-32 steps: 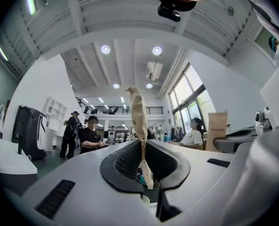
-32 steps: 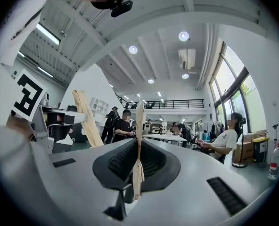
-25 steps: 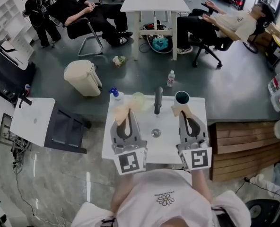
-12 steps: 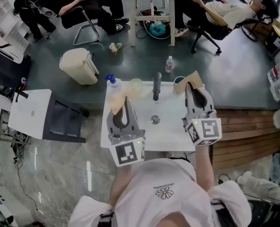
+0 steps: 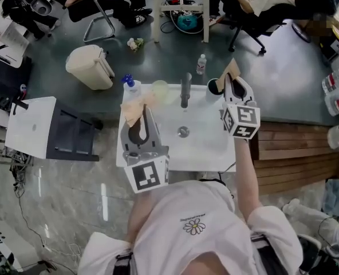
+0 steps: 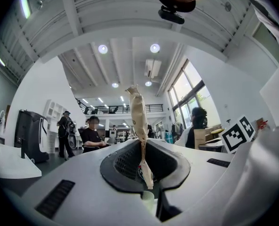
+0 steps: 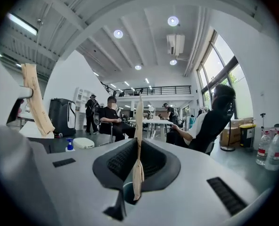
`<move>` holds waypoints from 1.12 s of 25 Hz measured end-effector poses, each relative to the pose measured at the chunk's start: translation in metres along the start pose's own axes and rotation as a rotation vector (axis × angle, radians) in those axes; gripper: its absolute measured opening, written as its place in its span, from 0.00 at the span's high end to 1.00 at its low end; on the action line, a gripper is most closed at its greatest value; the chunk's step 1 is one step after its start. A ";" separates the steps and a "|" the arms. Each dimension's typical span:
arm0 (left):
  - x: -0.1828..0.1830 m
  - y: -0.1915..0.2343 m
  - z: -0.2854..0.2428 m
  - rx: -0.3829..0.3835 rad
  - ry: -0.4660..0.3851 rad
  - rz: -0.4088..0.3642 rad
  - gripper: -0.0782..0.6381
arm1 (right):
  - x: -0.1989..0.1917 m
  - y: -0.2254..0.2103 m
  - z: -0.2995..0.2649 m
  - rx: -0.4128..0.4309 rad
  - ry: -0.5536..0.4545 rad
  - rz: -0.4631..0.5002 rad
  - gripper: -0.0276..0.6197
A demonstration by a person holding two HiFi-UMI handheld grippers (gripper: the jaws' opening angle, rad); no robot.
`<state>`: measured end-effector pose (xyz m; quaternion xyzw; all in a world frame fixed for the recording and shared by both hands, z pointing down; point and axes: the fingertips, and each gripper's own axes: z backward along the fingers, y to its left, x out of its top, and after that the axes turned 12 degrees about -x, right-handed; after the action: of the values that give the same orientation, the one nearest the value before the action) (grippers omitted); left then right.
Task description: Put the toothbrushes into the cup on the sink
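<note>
tan paper-wrapped toothbrush [image 6: 138, 121], slim, crinkled, upright

Toothbrush wrapper [image 6: 137, 117] matt kraft paper; sink [image 5: 207, 150] smooth glossy white; faucet [image 5: 185, 89] dark matt metal

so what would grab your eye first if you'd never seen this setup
Each handheld gripper is shut on a tan wrapped toothbrush, and that stands out at once. The left gripper holds the left toothbrush near the back left of the white sink. The right gripper holds the right toothbrush close beside the dark cup at the sink's back right corner.
</note>
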<state>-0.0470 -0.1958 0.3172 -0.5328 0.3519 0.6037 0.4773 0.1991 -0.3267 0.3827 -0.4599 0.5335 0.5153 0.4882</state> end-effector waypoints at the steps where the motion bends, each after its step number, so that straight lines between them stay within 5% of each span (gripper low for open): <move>1: -0.001 0.001 0.001 0.005 0.001 0.002 0.84 | -0.009 0.000 -0.003 0.001 0.016 -0.001 0.93; 18: -0.006 0.000 0.003 0.017 0.025 -0.002 0.84 | -0.087 0.005 -0.013 -0.007 0.175 -0.060 0.93; 28: 0.004 0.005 0.005 0.019 0.004 -0.014 0.84 | -0.063 -0.002 -0.012 -0.045 0.107 -0.050 0.87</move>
<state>-0.0532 -0.1917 0.3142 -0.5320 0.3548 0.5959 0.4858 0.2072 -0.3393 0.4449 -0.5106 0.5356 0.4895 0.4613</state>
